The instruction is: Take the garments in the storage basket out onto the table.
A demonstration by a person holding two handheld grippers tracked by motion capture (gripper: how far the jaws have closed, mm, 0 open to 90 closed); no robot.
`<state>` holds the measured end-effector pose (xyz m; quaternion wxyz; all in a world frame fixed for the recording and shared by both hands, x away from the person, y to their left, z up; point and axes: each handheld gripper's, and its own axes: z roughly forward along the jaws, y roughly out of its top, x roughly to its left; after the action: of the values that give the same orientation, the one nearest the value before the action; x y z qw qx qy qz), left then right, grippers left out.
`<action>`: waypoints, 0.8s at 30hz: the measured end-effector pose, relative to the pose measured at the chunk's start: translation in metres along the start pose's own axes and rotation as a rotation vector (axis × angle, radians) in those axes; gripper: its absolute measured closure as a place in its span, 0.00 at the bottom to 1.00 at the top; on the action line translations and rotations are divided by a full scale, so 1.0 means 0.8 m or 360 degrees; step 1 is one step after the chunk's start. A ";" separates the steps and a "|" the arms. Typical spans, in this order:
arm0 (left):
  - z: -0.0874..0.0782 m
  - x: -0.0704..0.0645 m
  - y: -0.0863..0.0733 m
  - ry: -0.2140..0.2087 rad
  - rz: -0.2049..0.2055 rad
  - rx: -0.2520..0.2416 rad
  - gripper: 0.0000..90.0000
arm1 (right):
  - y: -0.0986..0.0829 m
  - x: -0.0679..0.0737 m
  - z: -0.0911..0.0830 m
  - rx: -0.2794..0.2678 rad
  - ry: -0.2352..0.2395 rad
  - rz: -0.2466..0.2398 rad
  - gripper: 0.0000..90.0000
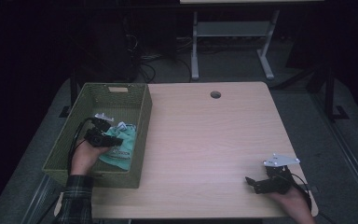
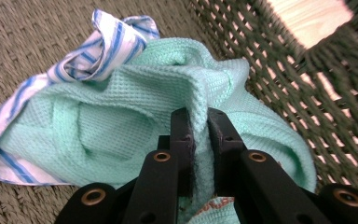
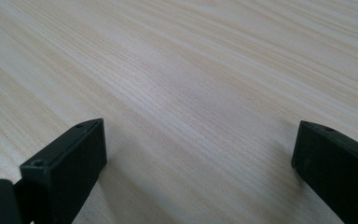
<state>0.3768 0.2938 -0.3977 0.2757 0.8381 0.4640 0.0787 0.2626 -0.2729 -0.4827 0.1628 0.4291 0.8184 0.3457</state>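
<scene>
Left gripper (image 2: pixel 200 140): your jaws pinch a raised fold of the green cloth (image 2: pixel 121 126), a sound hold for lifting.
Cloth: inside the basket (image 1: pixel 142 140) at the tabletop's left edge, beside a striped cloth (image 2: pixel 102 44).
Right gripper (image 3: pixel 198 154): your jaws spread wide, idle near the front right corner.

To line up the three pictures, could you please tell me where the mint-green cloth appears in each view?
High view: the mint-green cloth lies at centre-left, inside the green woven basket, under the left gripper.
Left gripper view: it spreads across the middle, a fold pinched between the jaws.
Right gripper view: not in it; bare table.
Shared landmark: the basket's woven wall.
</scene>
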 end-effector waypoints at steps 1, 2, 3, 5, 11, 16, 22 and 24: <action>-0.001 0.000 0.000 -0.0001 0.0001 -0.0010 0.90 | 0.000 0.000 0.000 0.0000 0.0000 -0.0001 0.03; -0.003 0.000 0.001 0.0005 0.0006 -0.0015 0.91 | 0.000 0.000 0.000 0.0000 0.0000 0.0000 0.03; -0.004 0.000 0.001 0.0010 0.0007 -0.0021 0.91 | 0.000 0.000 0.000 0.0000 0.0000 0.0000 0.03; -0.008 0.000 0.002 0.0004 0.0002 -0.0045 0.91 | 0.000 0.000 0.000 0.0000 0.0000 0.0000 0.03; -0.023 0.000 0.003 -0.0020 -0.0001 -0.0128 0.91 | 0.000 0.000 0.000 0.0000 0.0000 0.0000 0.03; -0.038 0.002 0.004 -0.0039 -0.0010 -0.0212 0.91 | 0.000 0.000 0.000 0.0000 0.0000 0.0000 0.03; -0.057 0.002 0.006 -0.0043 -0.0006 -0.0310 0.91 | 0.000 0.000 0.000 -0.0001 0.0000 -0.0001 0.03; -0.062 0.002 0.007 -0.0047 -0.0004 -0.0339 0.91 | 0.000 0.000 0.000 0.0000 0.0000 0.0000 0.03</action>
<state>0.3626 0.3117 -0.3533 0.3701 0.8045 0.4500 0.1149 0.2626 -0.2729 -0.4827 0.1628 0.4292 0.8184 0.3457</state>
